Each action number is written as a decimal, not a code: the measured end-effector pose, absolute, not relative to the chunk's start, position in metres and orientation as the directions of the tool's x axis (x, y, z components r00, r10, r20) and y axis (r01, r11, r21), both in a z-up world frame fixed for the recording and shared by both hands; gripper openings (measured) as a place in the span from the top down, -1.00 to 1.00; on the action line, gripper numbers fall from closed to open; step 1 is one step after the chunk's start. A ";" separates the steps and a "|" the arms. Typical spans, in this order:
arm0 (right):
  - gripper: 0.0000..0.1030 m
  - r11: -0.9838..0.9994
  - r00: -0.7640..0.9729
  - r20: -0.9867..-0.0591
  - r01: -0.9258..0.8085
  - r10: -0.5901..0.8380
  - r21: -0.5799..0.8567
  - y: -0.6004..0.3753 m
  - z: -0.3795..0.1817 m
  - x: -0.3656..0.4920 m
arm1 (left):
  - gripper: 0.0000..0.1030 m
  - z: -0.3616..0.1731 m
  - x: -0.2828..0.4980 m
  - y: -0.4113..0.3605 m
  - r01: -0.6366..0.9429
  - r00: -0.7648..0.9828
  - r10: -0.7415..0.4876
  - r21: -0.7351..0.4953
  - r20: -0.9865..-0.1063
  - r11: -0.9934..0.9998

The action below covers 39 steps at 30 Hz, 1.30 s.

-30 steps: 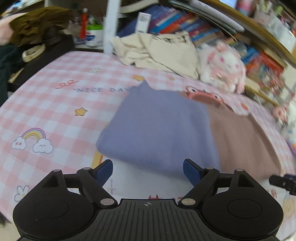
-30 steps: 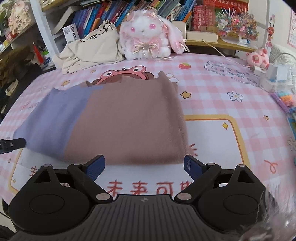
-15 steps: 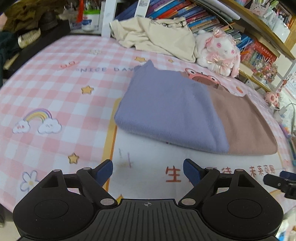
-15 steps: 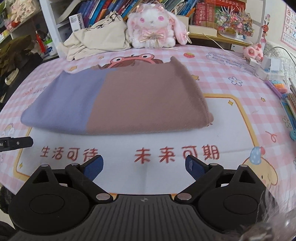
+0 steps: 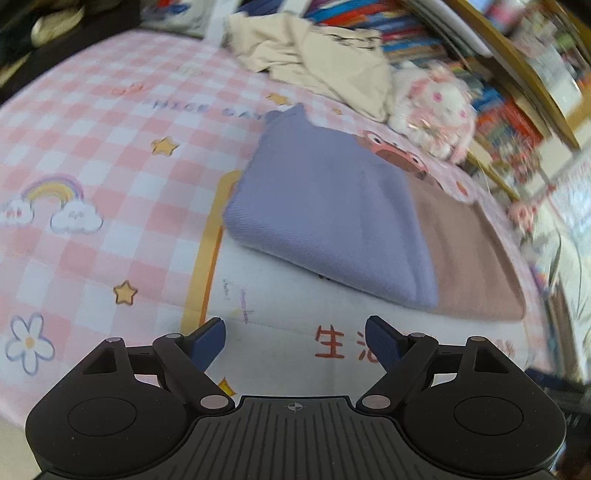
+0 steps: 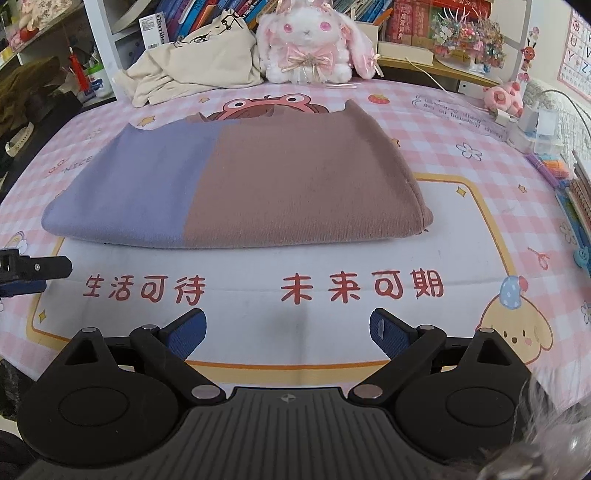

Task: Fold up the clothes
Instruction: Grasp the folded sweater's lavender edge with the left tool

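The pink checked table mat point(image 6: 461, 229) carries red Chinese characters along its white panel, "生活可待 未来可期" point(image 6: 266, 288). Near its left edge "NICE" point(image 6: 75, 166) can be made out, and a white label point(image 6: 157, 31) among the shelf books reads "usmile".

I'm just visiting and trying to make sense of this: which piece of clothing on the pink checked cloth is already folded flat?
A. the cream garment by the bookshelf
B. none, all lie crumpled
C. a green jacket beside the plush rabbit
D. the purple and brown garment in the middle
D: the purple and brown garment lies as a flat, neat rectangle, while the cream garment sits crumpled behind it.
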State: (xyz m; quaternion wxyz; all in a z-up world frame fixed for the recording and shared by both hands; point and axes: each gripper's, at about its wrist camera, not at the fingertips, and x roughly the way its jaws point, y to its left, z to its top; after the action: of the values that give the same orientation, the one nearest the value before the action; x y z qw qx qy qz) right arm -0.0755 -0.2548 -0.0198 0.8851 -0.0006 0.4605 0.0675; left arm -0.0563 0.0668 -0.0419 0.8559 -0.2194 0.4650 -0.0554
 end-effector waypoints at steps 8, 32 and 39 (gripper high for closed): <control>-0.87 0.986 0.578 -0.805 -0.164 0.131 0.043 -0.256 -0.018 -0.064 | -0.67 -0.049 -0.047 0.087 -0.239 0.608 -0.332 -0.565 -0.721 0.790; -0.81 0.994 0.639 -0.762 -0.087 0.107 0.067 -0.345 -0.019 0.013 | -0.30 -0.075 -0.031 0.102 -0.550 0.756 -0.187 -0.764 -0.627 0.337; -0.56 0.980 0.547 -0.815 -0.071 0.193 0.184 -0.353 -0.039 0.037 | 0.73 -0.068 -0.030 0.098 -0.576 0.748 -0.134 -0.736 -0.650 0.356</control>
State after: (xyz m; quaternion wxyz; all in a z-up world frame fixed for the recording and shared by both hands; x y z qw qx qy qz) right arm 0.0366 -0.3526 -0.0387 0.8772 0.0645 0.4699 0.0752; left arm -0.0301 0.0979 -0.0682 0.7571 -0.5485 0.3235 0.1461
